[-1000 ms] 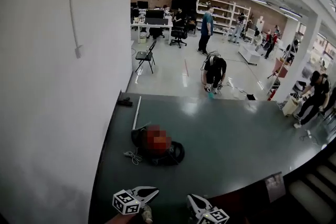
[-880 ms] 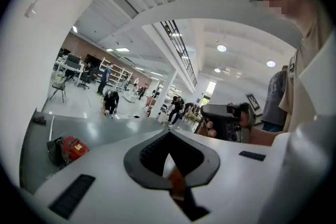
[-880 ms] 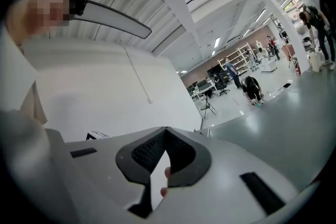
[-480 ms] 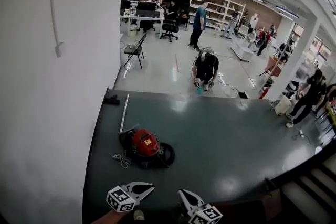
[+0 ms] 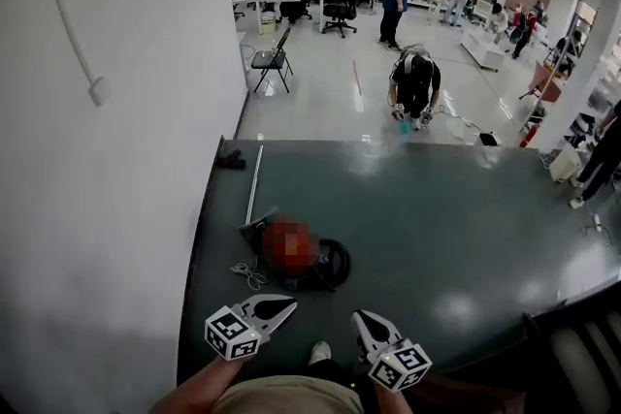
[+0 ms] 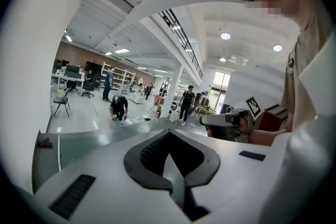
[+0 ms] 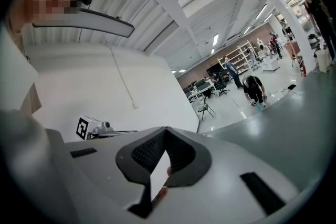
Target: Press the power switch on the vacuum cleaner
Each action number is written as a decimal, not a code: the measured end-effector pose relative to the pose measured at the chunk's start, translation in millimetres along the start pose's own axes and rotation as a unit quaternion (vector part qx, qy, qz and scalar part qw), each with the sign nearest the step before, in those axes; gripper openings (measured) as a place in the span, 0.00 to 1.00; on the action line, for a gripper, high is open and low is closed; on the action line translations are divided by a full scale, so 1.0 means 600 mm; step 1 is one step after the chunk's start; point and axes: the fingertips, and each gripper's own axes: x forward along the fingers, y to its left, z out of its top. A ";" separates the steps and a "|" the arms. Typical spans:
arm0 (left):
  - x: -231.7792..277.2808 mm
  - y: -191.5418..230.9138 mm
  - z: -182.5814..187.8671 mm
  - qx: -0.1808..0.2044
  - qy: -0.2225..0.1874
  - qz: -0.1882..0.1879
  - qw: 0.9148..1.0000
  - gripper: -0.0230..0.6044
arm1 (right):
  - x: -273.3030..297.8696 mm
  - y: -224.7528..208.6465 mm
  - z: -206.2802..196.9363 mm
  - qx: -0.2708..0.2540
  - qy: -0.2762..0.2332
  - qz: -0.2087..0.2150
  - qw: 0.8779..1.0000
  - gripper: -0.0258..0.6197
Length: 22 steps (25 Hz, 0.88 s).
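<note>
Vacuum cleaner (image 5: 333, 264): stands on the dark green floor panel (image 5: 446, 228), toward the panel's left side and near the white wall (image 5: 116, 170). The body is black. The upper part reads as red, but blurring covers most of it in the head view.

White wall: fills the left side of the head view.

Green panel: extends from the wall to the right. Its far edge meets a pale glossy floor (image 5: 320, 102).

Person (image 5: 415, 80): crouches on the pale floor just past the panel's far edge.

Folding chair (image 5: 275, 61): black, stands on the pale floor further left, near the wall.

White rod (image 5: 254, 185): thin, lies on the panel between the vacuum cleaner and the far edge.

Left gripper (image 5: 287, 307): jaws together, nothing between them. It is held near the vacuum cleaner without touching it.

Right gripper (image 5: 359, 318): jaws together, nothing clamped. It is held beside the left gripper, apart from the vacuum cleaner.

White cord (image 5: 250, 275): lies loosely coiled on the panel just left of the vacuum cleaner.
</note>
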 end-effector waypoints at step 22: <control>0.061 0.291 -0.015 -0.088 0.039 0.148 0.984 0.04 | 0.218 -0.246 0.009 -0.035 0.085 -0.076 0.993 0.05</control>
